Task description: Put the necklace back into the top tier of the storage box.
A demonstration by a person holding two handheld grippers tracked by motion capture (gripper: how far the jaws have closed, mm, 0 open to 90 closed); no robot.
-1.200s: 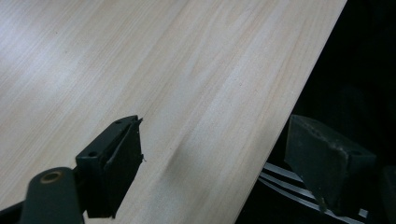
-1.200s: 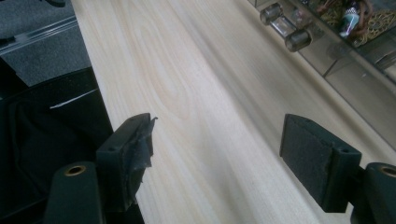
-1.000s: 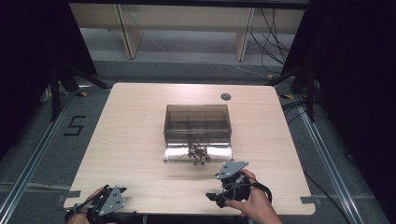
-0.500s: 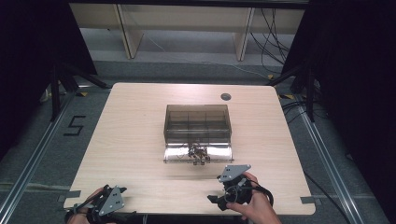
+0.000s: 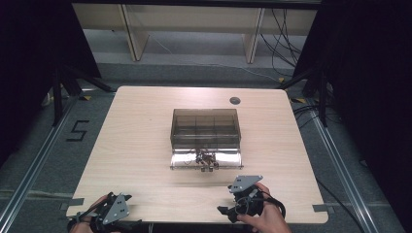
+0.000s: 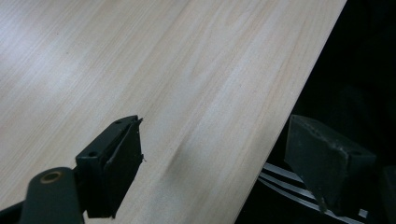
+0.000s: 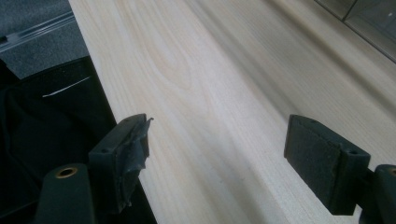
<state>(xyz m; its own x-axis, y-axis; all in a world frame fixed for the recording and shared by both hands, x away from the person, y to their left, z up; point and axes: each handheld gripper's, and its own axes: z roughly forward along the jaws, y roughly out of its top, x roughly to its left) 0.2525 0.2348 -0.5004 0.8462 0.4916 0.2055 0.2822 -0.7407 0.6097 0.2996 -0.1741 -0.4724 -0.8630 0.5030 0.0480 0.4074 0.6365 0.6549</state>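
box: smoked translucent plastic organizer box at table centre, slightly toward the far side. Inner dividers visible; exact compartment count can't be told.
lid: clear lid folded open and lying flat on the tabletop against the near edge of the box.
contents: small tangle of dark metal parts sitting on the lid, mid-span. Too small to identify.
table: light wood-grain table, rounded corners, grey cable grommet near the far right.
left gripper: left gripper at the near-left corner, right at the table edge. In the left gripper view jaws spread wide, nothing between them; one jaw over wood, the other past the edge over dark floor.
right gripper: right gripper near the front edge, right of centre, near the lid but apart from it. In the right gripper view jaws released, wide gap, bare wood between; left jaw hangs at the table edge, box corner just visible top right.
clearance: open tabletop on both sides of the box and between lid and front edge.
surroundings: floor rails run along both sides of the table.
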